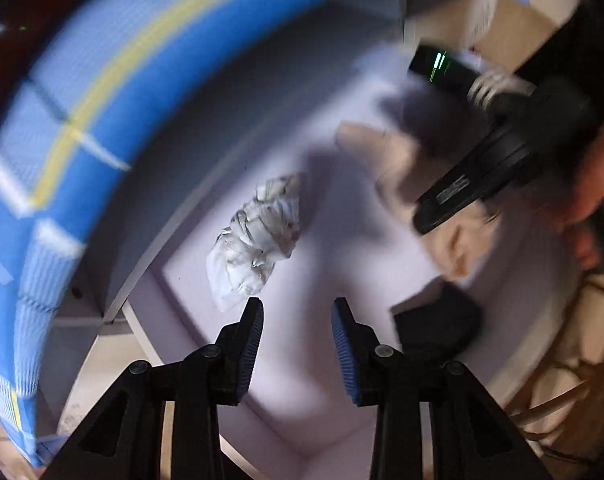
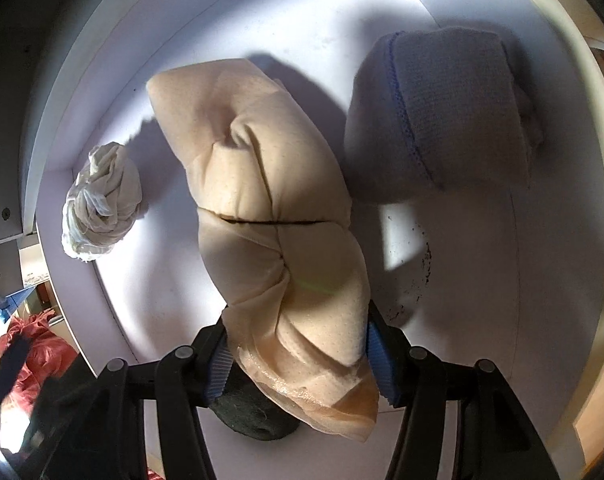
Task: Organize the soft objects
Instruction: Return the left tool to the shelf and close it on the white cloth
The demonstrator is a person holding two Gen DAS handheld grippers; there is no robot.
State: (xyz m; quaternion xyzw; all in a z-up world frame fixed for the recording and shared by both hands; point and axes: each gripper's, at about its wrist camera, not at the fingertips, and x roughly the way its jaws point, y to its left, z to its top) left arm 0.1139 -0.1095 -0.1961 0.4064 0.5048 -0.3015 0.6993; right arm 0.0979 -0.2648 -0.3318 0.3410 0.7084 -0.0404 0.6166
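Sorting looks partway: right gripper (image 2: 298, 356) clamps the beige bundle (image 2: 270, 216) over the white shelf (image 2: 482, 280), grey roll (image 2: 442, 120) at two o'clock, white wad (image 2: 102, 204) at nine; left gripper (image 1: 298, 344), fingers apart, holds nothing.

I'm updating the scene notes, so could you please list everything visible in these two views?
Beige cloth: one, rolled and long, lying on the white surface, its near end between the right gripper's pads.
White rag: one, white with grey marks, crumpled, left of the beige cloth and apart from it.
Grey cloth: one, grey with a blue stitched edge, folded, right of the beige cloth.
Dark lump: one, dark green-grey, under the beige cloth's near end.
Blue checked fabric: one, blue with yellow and white lines, along the left edge, blurred.
White surface: one, white, with raised walls.
Red fabric: one, lower left, outside the white surface.
Left gripper: empty, above the white surface.
Right gripper: closed on the beige cloth.
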